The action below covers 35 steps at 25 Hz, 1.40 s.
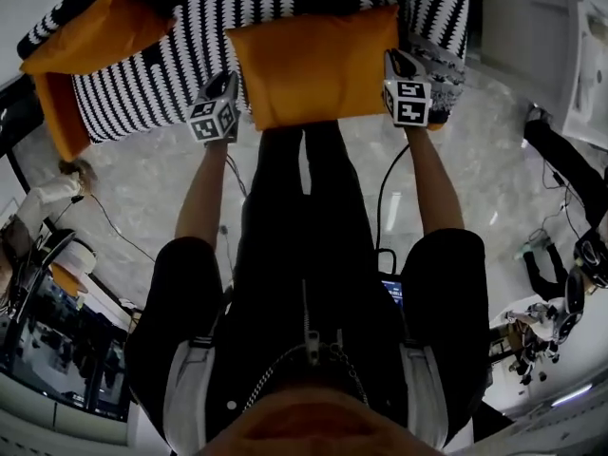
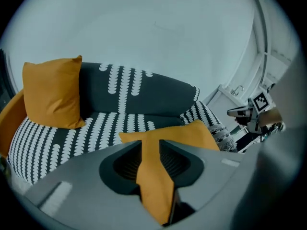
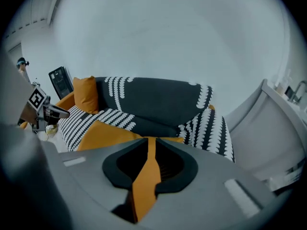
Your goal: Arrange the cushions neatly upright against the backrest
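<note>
Holding the orange cushion [image 1: 318,65] spread out flat above the front of the sofa [image 1: 142,84], toward the sofa's right end and not yet near the sofa's backrest [image 2: 144,92]. Gripping it at two opposite side edges, probably to stop the soft filling from folding and to control the tilt with both hands. Pinching one edge with the left gripper [image 2: 152,157], closed down on a thick fold of the orange cover filling the gap between the jaws. Pinching the other edge with the right gripper [image 3: 150,157], closed even tighter on a thin strip of the same cover. Holding nothing else. Looking along the sofa to its left end, finding a second orange cushion [image 2: 53,92] already upright against the backrest, apparently the pose wanted here too. Judging the task as partly done. Next, most likely: carry further in over the sofa seat, turn onto the lower edge, lean on the backrest, then release. Worth some care with the thin right pinch, possibly slipping under the weight
</note>
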### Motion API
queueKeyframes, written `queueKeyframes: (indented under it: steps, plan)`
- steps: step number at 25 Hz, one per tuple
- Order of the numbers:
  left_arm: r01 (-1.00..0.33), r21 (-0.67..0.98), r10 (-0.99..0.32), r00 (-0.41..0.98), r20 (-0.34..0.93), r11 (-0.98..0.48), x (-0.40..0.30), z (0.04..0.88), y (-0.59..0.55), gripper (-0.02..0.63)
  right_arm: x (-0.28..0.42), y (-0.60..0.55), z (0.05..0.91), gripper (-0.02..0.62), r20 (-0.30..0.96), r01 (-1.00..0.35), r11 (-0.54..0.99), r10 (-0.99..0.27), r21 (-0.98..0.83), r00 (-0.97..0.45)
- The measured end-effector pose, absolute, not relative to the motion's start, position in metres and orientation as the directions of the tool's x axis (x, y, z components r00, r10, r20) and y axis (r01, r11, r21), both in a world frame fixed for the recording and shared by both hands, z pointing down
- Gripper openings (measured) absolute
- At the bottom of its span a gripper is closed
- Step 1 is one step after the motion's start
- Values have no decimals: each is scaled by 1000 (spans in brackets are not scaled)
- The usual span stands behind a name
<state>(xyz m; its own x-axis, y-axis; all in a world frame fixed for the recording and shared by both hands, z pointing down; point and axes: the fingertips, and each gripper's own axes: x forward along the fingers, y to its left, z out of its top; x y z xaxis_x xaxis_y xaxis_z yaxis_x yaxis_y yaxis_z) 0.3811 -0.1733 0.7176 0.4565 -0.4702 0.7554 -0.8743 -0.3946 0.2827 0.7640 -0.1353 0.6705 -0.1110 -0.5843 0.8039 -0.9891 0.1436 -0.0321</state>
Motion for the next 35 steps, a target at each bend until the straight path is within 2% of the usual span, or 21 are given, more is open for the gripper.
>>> queueKeyframes:
  steps: [2,4,7,9,13,15,20,24,27,31,32,35]
  plan:
    - [-868,300,-442,466,766,-395,403,742,-169,201,789,-128,692,93,824,-989,135,-553,-59,-125]
    - [-845,342,-389,502,772,-412,422,769,-162,303,806,-118,717,174,837,-989,119,-529,-91,-141]
    - [-796,422,-317,574,755,-434,425,792,-154,448,800,-111,745,264,844,-985,93,-508,-144,-172]
    - [-780,440,-295,591,751,-444,421,801,-153,499,791,-110,761,394,847,-980,95,-495,-172,-197]
    - [-748,475,-274,630,726,-463,425,814,-150,550,779,-101,792,528,850,-965,137,-456,-225,-264]
    - [-737,493,-276,648,710,-462,429,820,-146,558,782,-92,808,553,856,-958,150,-432,-244,-285]
    - [-673,583,-238,723,649,-455,430,825,-119,560,788,-71,830,568,860,-947,118,-397,-297,-320]
    - [-649,605,-212,743,635,-461,431,833,-108,560,787,-63,843,584,833,-903,81,-358,-423,-422]
    - [-664,599,-232,733,640,-446,430,835,-117,552,789,-70,850,583,814,-877,84,-338,-473,-472]
    - [-689,635,-289,724,626,-350,404,846,-133,550,781,-73,850,581,824,-882,75,-325,-466,-463]
    - [-681,652,-274,732,624,-333,404,852,-131,543,781,-73,851,580,825,-883,74,-328,-463,-460]
    - [-668,670,-224,742,632,-324,416,865,-128,464,780,-75,856,549,827,-891,77,-341,-448,-446]
